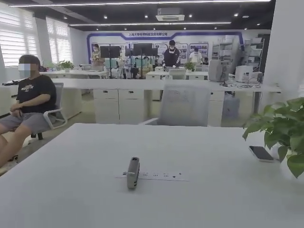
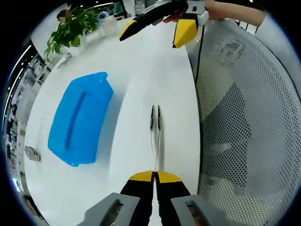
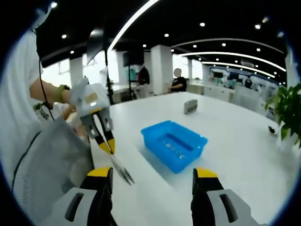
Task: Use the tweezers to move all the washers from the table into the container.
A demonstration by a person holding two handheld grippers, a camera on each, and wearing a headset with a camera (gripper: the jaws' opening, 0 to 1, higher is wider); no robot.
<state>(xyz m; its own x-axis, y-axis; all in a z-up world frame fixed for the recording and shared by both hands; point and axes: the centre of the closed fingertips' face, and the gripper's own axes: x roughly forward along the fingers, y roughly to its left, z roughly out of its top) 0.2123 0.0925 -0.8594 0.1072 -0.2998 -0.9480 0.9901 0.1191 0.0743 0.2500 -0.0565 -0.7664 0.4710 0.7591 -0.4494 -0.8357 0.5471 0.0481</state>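
Washers [image 3: 170,146]: a short row of small pale rings on the floor of the container [image 3: 174,143], seen in the right gripper view. Too small to count with confidence.

Container: blue, rectangular, open-topped, sitting flat on the white table [image 1: 190,199].

Tweezers [image 2: 155,127]: slim metal pair with the two arms nearly closed at the tips. They point away from the left tool [image 2: 154,176] and lie beside the container but clear of it, on the side nearer the table edge. I cannot tell whether the tips touch the table.

Left tool: yellow-tipped jaws pressed together on the butt end of the tweezers.

Right tool [image 3: 152,173]: jaws spread wide with nothing between them. In the left gripper view it hangs over the far part of the table, held by a hand [image 2: 221,10], well apart from the tweezers.

Surroundings:
- a mesh chair back [image 2: 244,117] sits just off the table edge by the tweezers
- a small grey device [image 1: 133,172] stands on the table next to a flush socket strip [image 1: 159,176]
- a phone [image 1: 261,153] lies near a leafy potted plant [image 1: 280,128] at the table's far side
- a grey office chair [image 1: 183,107] stands beyond the table
- a person [image 1: 29,102] sits on another chair to the left
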